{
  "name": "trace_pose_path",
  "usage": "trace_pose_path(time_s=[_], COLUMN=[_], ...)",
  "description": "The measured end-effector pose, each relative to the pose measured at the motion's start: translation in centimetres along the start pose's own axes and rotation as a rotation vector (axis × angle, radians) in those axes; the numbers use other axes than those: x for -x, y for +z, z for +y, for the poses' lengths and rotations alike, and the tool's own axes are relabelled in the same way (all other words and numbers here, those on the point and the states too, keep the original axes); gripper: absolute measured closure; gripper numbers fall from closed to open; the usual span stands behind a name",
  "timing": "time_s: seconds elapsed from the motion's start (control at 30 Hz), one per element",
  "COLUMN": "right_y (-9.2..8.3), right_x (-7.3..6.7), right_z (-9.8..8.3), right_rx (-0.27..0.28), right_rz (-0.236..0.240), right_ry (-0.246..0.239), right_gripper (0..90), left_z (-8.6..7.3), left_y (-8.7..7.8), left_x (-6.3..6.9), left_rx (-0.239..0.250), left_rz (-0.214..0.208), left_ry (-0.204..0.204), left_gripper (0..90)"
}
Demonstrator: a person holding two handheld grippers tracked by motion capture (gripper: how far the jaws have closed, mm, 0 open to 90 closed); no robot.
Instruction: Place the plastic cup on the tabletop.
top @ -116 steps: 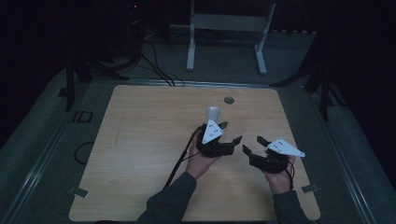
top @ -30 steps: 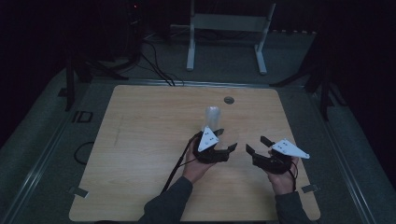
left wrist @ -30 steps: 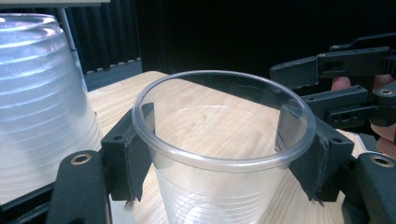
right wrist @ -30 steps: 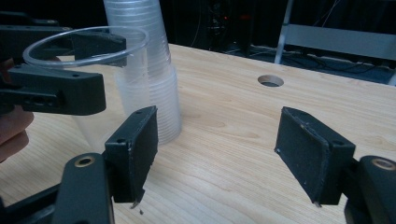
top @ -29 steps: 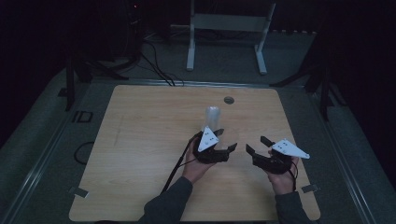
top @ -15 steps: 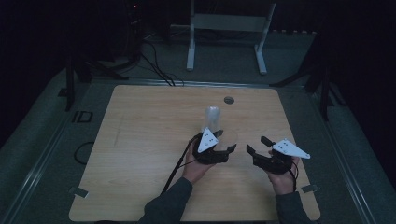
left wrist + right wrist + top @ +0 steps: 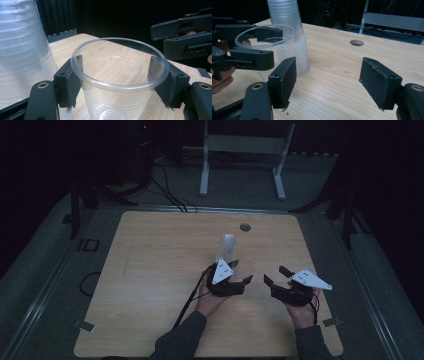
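Dark surroundings enclose the scene: grey floor, black cables [image 7: 170,195] trailing at upper left, and a white metal stand [image 7: 245,157] behind the table. No writing or label is legible on any item.

Largest element: rectangular table [image 7: 150,270] with rounded corners and a pale wood-grain top. A round cable hole [image 7: 245,227] sits near its far edge. Most of the left half and the far right corner lie bare, giving open room on those sides; both hands work in the near right portion, well inside the edges.

Stack of cups [image 7: 227,247]: translucent, ribbed plastic, tapering upward, standing mouth down on the table just beyond the left gripper. In the left gripper view it rises at the left of the frame [image 7: 23,50].

Single cup [image 7: 117,82]: clear thin plastic, round rolled rim, upright with its mouth up, beside the stack and apart from it. In the right gripper view [image 7: 265,35] its rim appears level.

Left gripper [image 7: 235,280]: black, with a grey three-cornered plate on top; its pads [image 7: 71,82] press on opposite sides of the single cup just below the rim, pinching it.

Right gripper [image 7: 277,276]: same build, held to the right of the left one and apart from it; its jaws stand spread with nothing between the pads [image 7: 284,80].
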State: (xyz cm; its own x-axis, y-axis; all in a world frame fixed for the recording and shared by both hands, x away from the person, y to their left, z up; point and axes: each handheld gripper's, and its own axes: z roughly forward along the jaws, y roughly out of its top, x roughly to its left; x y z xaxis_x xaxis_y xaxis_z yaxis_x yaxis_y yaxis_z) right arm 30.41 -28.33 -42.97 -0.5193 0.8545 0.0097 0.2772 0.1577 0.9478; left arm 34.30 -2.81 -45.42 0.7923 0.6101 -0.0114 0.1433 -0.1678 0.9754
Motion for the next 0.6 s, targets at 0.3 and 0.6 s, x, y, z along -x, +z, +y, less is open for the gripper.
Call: trace_pose_path(time_s=[0.3,0.6], right_y=[0.03,0.02], right_x=[-0.02,-0.01], right_z=[-0.01,-0.03], right_rx=[-0.001,-0.001], right_rz=[0.002,0.001], right_ry=[-0.001,0.001], right_gripper=[29.4,29.4], left_z=[-0.39,-0.8], left_y=[0.25,0.39], left_x=[-0.05,-0.14], left_rx=[-0.004,-0.011], left_rz=[0.011,0.015], left_ry=[-0.004,-0.011], left_gripper=[28.9,29.0])
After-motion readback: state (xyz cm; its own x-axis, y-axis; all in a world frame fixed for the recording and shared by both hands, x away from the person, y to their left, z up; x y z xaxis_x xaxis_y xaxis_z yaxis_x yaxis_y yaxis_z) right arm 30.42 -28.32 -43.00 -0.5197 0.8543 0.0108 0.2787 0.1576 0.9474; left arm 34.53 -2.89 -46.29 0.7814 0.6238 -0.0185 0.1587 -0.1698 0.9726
